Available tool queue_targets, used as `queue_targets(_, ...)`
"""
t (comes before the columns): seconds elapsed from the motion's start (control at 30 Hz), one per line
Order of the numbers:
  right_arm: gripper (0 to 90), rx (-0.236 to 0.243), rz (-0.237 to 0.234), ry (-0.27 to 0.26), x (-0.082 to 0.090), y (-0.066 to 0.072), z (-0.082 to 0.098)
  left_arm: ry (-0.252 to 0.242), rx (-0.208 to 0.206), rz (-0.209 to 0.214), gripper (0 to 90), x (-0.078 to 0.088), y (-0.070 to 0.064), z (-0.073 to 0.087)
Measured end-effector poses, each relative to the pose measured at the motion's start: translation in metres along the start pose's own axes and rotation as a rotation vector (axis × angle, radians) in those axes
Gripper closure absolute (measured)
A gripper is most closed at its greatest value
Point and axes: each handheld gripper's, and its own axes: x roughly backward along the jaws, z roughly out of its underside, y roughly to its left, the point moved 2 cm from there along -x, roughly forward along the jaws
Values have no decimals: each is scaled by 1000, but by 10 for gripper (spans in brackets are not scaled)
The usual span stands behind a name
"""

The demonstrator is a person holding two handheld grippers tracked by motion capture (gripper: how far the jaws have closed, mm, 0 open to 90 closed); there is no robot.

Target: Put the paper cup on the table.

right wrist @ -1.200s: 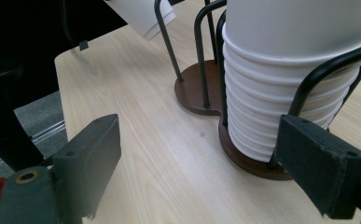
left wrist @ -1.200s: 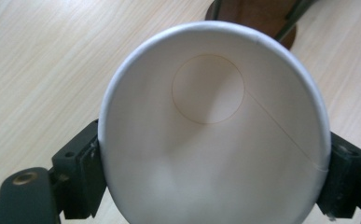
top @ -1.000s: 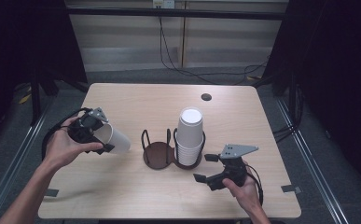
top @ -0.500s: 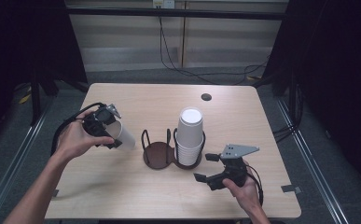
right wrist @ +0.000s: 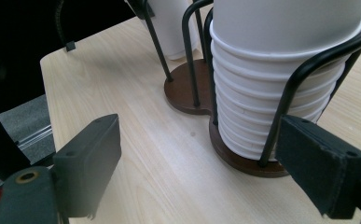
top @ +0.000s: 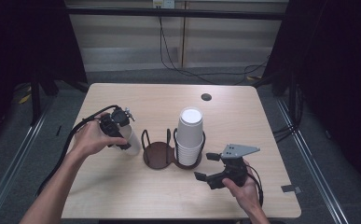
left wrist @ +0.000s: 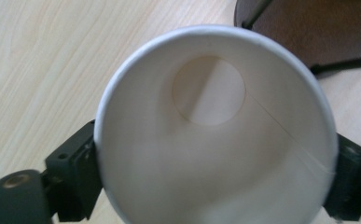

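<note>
A white paper cup (top: 131,143) is clamped in my left gripper (top: 122,135), just left of a dark brown two-ring cup holder (top: 158,155). In the left gripper view the cup's open mouth (left wrist: 209,91) faces the camera, with a black jaw on each side of its wall. The holder's left ring is empty. Its right ring holds a tall stack of white cups (top: 190,135). My right gripper (top: 205,166) stands open on the table's near right, jaws wide apart and aimed at the stack (right wrist: 281,93), touching nothing.
A small dark round spot (top: 206,97) lies on the far part of the wooden table (top: 243,121). The left gripper's black cable (top: 75,135) loops off the table's left edge. A grey tab (top: 286,188) sits near the front right corner.
My left gripper has carried the cup to the right, closer to the holder's empty ring. The right gripper has stayed where it was.
</note>
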Motion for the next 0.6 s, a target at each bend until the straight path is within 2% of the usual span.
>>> queue_targets(0.13, 148, 3, -3, 4, 0, 0, 0, 2, 6, -1, 90, -2, 1, -4)
queue_targets(0.17, 148, 3, -1, 4, 0, 0, 0, -5, 0, -2, 87, -3, 1, -5)
queue_targets(0.2, 148, 1, 20, -7, 0, 0, 0, -11, -15, -6, 79, -4, 0, -5)
queue_targets(0.37, 147, -20, 38, -20, 2, -4, 2, -49, -8, -8, 72, -9, 0, -5)
queue_targets(0.5, 146, -28, 30, -8, 0, -5, 3, -58, 6, -3, 66, -14, 2, -5)
queue_targets(0.6, 147, -35, 18, 11, -4, -5, 4, -55, 0, 7, 72, -17, 0, -6)
